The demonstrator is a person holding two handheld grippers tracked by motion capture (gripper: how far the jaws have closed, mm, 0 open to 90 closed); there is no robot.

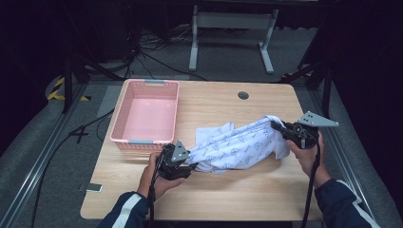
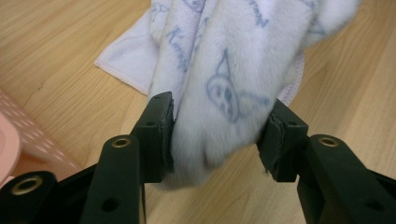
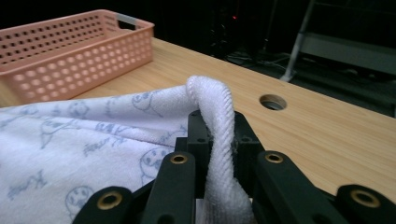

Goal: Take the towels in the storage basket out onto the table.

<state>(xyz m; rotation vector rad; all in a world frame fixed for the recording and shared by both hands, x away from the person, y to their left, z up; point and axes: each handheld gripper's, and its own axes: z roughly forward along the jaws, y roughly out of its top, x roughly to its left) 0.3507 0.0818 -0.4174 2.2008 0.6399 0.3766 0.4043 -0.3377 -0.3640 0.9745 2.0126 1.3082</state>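
A white towel printed with small blue cartoon figures hangs stretched between my two grippers over the wooden table, its middle sagging onto the tabletop. My left gripper holds the towel's near-left end. In the left gripper view both pads press on a thick bunch of towel inside the left gripper. My right gripper holds the far-right end, a little above the table. In the right gripper view the right gripper is shut on a rolled edge of towel.
A pink perforated basket stands at the table's far left, close to my left hand; its wall shows in the gripper views. A round cable hole lies near the far edge. Bare wood lies along the front edge.
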